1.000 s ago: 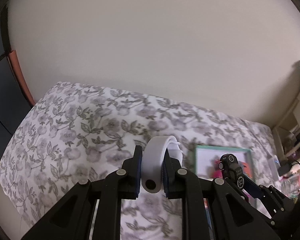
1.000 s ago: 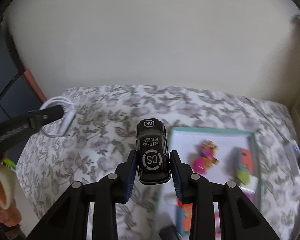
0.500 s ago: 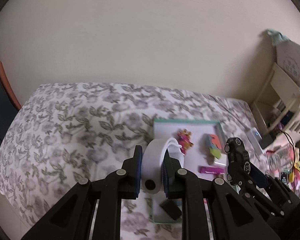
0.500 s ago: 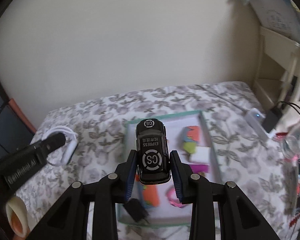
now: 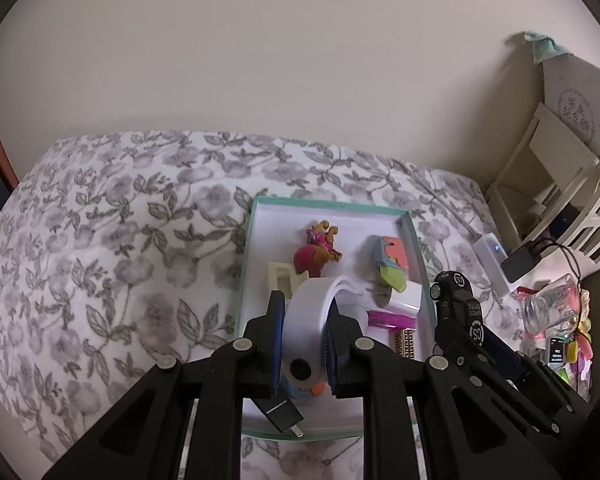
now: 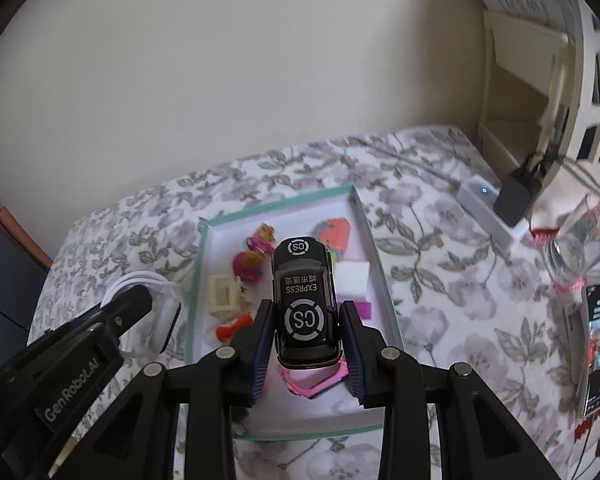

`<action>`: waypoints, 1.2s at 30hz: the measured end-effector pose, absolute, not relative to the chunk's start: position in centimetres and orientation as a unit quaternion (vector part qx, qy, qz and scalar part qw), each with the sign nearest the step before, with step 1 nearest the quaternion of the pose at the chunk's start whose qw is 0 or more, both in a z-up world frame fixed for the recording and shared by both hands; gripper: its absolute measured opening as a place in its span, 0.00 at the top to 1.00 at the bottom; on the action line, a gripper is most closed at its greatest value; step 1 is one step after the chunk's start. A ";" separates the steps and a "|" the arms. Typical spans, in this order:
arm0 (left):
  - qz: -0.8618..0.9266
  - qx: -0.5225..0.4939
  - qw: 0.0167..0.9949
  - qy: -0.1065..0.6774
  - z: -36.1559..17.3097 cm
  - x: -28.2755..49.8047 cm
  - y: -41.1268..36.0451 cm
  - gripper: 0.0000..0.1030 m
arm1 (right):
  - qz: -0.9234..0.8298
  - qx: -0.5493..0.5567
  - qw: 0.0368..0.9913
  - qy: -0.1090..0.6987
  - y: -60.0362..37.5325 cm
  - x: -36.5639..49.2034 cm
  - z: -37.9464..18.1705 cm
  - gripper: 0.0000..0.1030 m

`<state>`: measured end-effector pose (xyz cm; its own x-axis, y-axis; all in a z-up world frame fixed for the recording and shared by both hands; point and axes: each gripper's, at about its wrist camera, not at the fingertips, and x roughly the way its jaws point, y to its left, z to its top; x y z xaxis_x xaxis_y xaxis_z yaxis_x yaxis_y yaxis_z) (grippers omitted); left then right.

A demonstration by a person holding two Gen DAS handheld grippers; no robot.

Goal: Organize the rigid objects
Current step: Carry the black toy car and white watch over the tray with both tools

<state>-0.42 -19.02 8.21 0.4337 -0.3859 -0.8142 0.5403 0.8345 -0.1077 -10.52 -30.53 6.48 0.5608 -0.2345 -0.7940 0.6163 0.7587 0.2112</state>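
My left gripper is shut on a coiled white cable, held above the near half of a shallow teal-rimmed white tray on the flowered bedspread. My right gripper is shut on a black toy car marked CS EXPRESS, hovering over the same tray. In the left wrist view the car shows at the tray's right edge. In the right wrist view the left gripper with the cable sits just left of the tray.
The tray holds a pink figurine, a coloured puzzle piece, a cream block, a magenta bar, a pink frame and a black plug. A power strip, a glass jar and a cream shelf stand to the right.
Both grippers swung right across the bed and lower, from beside the tray to over it. Each still holds its object; the shelf and the clutter at the right came into view.
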 end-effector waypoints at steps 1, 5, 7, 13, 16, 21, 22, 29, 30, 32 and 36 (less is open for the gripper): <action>-0.272 0.087 0.840 0.462 7.5 -0.3 -19.3 0.82 | -0.251 0.247 0.846 0.400 -30.8 -10.6 6.1 0.66; -0.272 0.093 0.833 0.473 5.7 -0.2 -19.9 0.82 | -0.257 0.265 0.833 0.413 -32.0 -10.8 4.6 0.66; -0.271 0.098 0.829 0.480 4.6 -0.1 -20.3 0.82 | -0.260 0.266 0.829 0.418 -32.5 -10.8 4.1 0.66; -0.260 0.113 0.817 0.503 1.9 0.7 -20.9 0.82 | -0.260 0.276 0.811 0.445 -33.7 -10.4 1.6 0.66; -0.254 0.119 0.816 0.506 1.1 0.9 -20.7 0.82 | -0.261 0.276 0.805 0.456 -33.9 -10.0 0.6 0.66; -0.251 0.122 0.812 0.512 0.1 1.1 -20.7 0.82 | -0.254 0.276 0.801 0.467 -33.7 -9.6 -0.4 0.66; -0.252 0.123 0.811 0.513 0.0 1.1 -20.7 0.82 | -0.252 0.275 0.802 0.467 -33.6 -9.5 -0.5 0.66; -0.260 0.132 0.805 0.517 -0.6 0.7 -21.2 0.82 | -0.248 0.270 0.797 0.480 -33.5 -9.3 -1.3 0.66; -0.261 0.133 0.804 0.518 -0.7 0.6 -21.3 0.82 | -0.247 0.269 0.796 0.482 -33.5 -9.2 -1.5 0.66; -0.264 0.139 0.802 0.517 -0.8 0.4 -21.5 0.82 | -0.247 0.266 0.795 0.486 -33.4 -9.1 -1.6 0.66; -0.265 0.148 0.801 0.516 -1.2 0.2 -21.8 0.82 | -0.244 0.264 0.792 0.494 -33.2 -8.9 -2.1 0.66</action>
<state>0.25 -21.82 -1.16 0.3264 -0.2710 -0.9056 0.5777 0.8155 -0.0358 -8.88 -33.20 -2.10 0.3928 -0.1248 -0.9111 0.6466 0.7420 0.1771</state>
